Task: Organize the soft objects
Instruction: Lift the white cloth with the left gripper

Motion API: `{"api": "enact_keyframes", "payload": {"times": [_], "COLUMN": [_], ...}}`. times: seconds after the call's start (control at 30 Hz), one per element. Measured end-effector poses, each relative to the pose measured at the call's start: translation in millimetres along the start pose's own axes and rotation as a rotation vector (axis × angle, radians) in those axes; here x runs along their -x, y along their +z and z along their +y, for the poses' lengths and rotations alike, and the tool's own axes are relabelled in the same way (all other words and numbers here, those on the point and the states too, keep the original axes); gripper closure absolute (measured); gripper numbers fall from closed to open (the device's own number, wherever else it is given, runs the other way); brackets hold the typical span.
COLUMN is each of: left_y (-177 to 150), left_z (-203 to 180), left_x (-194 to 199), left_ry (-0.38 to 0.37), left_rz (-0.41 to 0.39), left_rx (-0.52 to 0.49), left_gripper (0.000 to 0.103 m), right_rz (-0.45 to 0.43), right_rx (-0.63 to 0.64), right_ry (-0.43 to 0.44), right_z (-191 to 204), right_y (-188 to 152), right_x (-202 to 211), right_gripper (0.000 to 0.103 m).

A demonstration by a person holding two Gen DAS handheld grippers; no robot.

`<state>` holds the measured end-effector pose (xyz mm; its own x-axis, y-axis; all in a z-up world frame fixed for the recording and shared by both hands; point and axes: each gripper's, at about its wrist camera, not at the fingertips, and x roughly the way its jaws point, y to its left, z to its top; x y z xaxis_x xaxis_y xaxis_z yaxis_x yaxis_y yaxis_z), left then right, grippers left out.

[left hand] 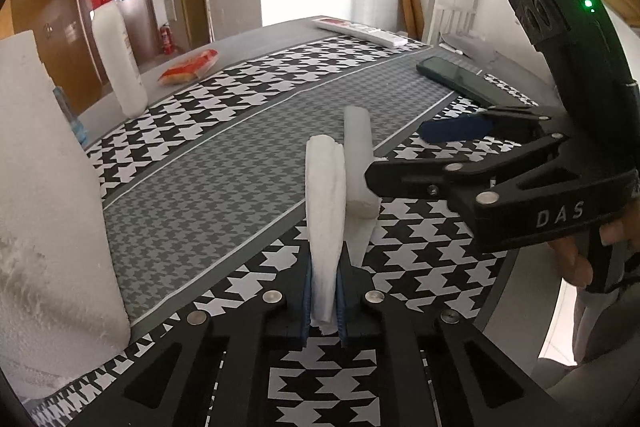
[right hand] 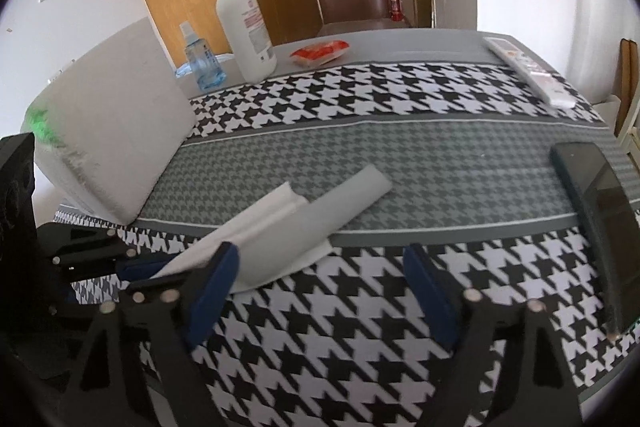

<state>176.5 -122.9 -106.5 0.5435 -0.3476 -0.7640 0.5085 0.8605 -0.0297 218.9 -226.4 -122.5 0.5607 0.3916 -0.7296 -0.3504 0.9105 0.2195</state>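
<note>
Left gripper (left hand: pixel 324 301) jaws pinch the white cloth roll (left hand: pixel 326 211), right gripper (right hand: pixel 320 287) gapes empty at 3 o'clock; lifting probably unrolls it onto the counter (left hand: pixel 208 195).

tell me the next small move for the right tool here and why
Probably ease the right tool to its left and close it on the near end of the grey roll. The left tool is already shut on the white cloth, while the right one stands open over bare tablecloth, holding nothing, and the roll lies just beside its left finger, still free.
</note>
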Motion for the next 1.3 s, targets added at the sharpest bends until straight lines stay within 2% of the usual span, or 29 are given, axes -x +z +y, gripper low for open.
{"api": "enact_keyframes", "payload": {"times": [0.27,0.47,0.67,1.13,1.23,1.3], "left_y": [-0.8,-0.8,-0.9,-4.3,-5.2,-5.8], "left_z": [5.7,5.2,8.7,14.0,12.7,11.5], "left_x": [1.4,1.7,3.9,13.3,16.7,19.9], "left_ry": [-0.028,-0.054,-0.051,-0.029,-0.034,-0.033], "left_rz": [-0.001,-0.002,-0.009,-0.033,-0.039,-0.047], "left_rx": [0.023,0.025,0.043,0.054,0.047,0.038], "left_gripper": [0.092,0.092,0.092,0.093,0.093,0.093], "right_rz": [0.021,0.048,0.067,0.042,0.033,0.014], "right_rx": [0.067,0.119,0.153,0.025,-0.014,-0.043], "right_ry": [-0.039,-0.071,-0.108,-0.248,-0.247,-0.213], "right_z": [17.0,26.7,28.6,-10.4,-14.4,-14.3], "right_y": [2.1,5.8,1.3,-16.7,-15.3,-12.6], "right_x": [-8.9,-18.2,-14.2,22.4,23.3,25.6], "right_gripper": [0.019,0.029,0.045,0.046,0.046,0.046]}}
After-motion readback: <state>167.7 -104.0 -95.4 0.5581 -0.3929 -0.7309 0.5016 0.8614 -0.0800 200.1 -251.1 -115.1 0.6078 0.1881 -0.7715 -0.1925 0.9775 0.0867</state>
